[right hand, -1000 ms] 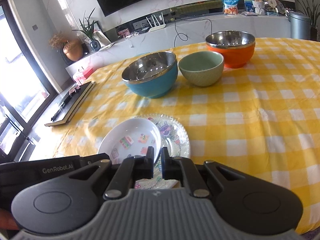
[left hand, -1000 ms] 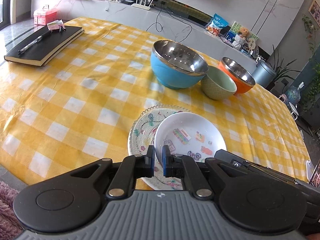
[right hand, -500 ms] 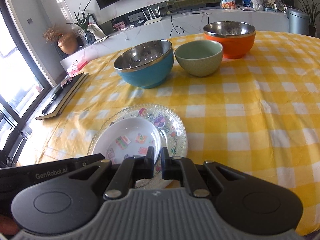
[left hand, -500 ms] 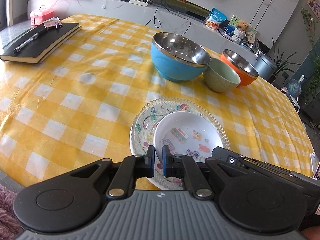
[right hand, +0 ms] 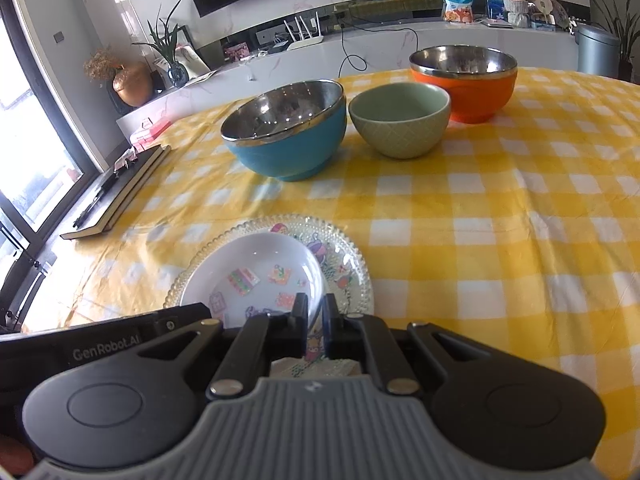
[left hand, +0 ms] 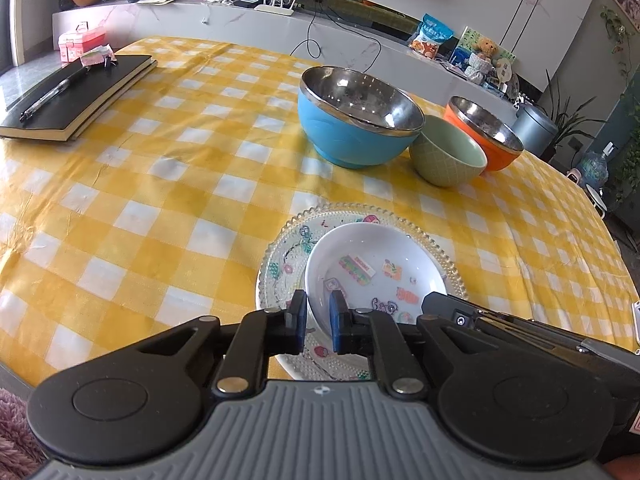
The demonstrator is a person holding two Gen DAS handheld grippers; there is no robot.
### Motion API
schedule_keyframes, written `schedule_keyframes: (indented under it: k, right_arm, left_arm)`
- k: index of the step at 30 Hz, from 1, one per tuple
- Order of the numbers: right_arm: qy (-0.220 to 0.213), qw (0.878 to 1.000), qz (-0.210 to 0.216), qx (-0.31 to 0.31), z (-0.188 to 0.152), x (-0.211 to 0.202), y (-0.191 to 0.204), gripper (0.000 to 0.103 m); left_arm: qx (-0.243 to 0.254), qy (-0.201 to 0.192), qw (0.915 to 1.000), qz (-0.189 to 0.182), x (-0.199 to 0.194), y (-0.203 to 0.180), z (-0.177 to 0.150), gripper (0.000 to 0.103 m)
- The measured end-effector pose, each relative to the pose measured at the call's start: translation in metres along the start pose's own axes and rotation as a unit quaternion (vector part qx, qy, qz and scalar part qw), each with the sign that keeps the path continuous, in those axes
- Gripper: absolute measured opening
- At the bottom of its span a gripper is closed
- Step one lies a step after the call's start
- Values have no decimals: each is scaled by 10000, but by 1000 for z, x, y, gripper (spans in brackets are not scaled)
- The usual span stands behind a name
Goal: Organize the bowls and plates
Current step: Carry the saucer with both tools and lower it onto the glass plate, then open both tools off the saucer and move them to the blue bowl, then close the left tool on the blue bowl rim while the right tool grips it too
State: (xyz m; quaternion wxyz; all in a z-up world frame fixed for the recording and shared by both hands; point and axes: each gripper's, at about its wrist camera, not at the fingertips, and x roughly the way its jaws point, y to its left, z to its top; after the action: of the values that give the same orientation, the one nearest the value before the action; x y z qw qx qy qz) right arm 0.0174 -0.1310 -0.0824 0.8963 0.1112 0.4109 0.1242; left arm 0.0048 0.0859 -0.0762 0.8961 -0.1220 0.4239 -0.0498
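yellow-and-white checked cloth covers the worktop (left hand: 168,184), and low in the middle of both frames sits a clear glass plate with a beaded rim (left hand: 280,264) with a white dish printed with little cartoon stickers (left hand: 376,268) lying on it, pushed toward its near side.

my left fingers (left hand: 318,322) have just been easing apart: the blue pads now stand on either side of the white dish's near rim, with a sliver of gap showing on each side, so they no longer pinch it. my right fingers (right hand: 316,320), seen bottom centre of the right view, are drawn together on the near right rim of the same dish, clamped on its thin edge. each tool shows in the other's view, low at the side.

higher in the frame stand three bowls in a row: a blue bowl with a steel lining (left hand: 356,120), a pale green ceramic bowl (left hand: 448,152) just beside it, and an orange steel-lined bowl (left hand: 488,132) behind that one. at the upper left of the left view a black notebook (left hand: 76,96) lies with a pen (left hand: 52,94) on its cover.
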Motion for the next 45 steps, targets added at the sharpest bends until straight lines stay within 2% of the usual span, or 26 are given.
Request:
schedule_keyframes:
  k: [6, 9, 15, 17, 22, 23, 30, 33, 35, 38, 42, 45]
  right_arm:
    - [-23, 10000, 43, -29, -1, -3, 0, 9]
    - [-80, 10000, 42, -17, -1, -6, 0, 16]
    - [-303, 9995, 26, -82, 2, -18, -1, 19]
    - [-389, 9992, -35, -125, 4, -21, -1, 23]
    - [-599, 9979, -196, -123, 13, -29, -3, 41]
    - [-648, 9975, -250, -132, 16, -30, -2, 42]
    - [-957, 9904, -952, -298, 41, -32, -2, 62]
    - [-1130, 9877, -1022, -347, 54, -31, -5, 62]
    - [-1258, 9863, -1042, -237, 64, -29, -10, 62]
    - [-1402, 9843, -1072, -89, 77, -25, -14, 61]
    - [-1272, 9887, -788, 78, 94, -12, -21, 61]
    - [-1224, 9899, -698, 182, 103, 0, -21, 60]
  left_arm:
    - [-48, -75, 10000, -6, -4, 2, 0, 27]
    - [-99, -150, 9998, 5, -7, 4, 1, 32]
    - [-196, -449, 9988, -27, -18, 7, 5, 34]
    - [-207, -538, 9983, -27, -22, 6, 7, 38]
    - [-167, -611, 9980, -41, -29, -2, 20, 41]
    - [-135, -613, 9980, -51, -29, -5, 24, 41]
    - [130, -839, 9963, 126, -32, -21, 55, 41]
    - [288, -1031, 9938, 300, -30, -26, 73, 41]
    - [308, -1188, 9917, 382, -27, -28, 85, 48]
    - [441, -1413, 9879, 466, -22, -32, 100, 52]
    - [367, -1433, 9875, 552, -6, -31, 117, 59]
    - [199, -1283, 9902, 518, 12, -24, 124, 61]
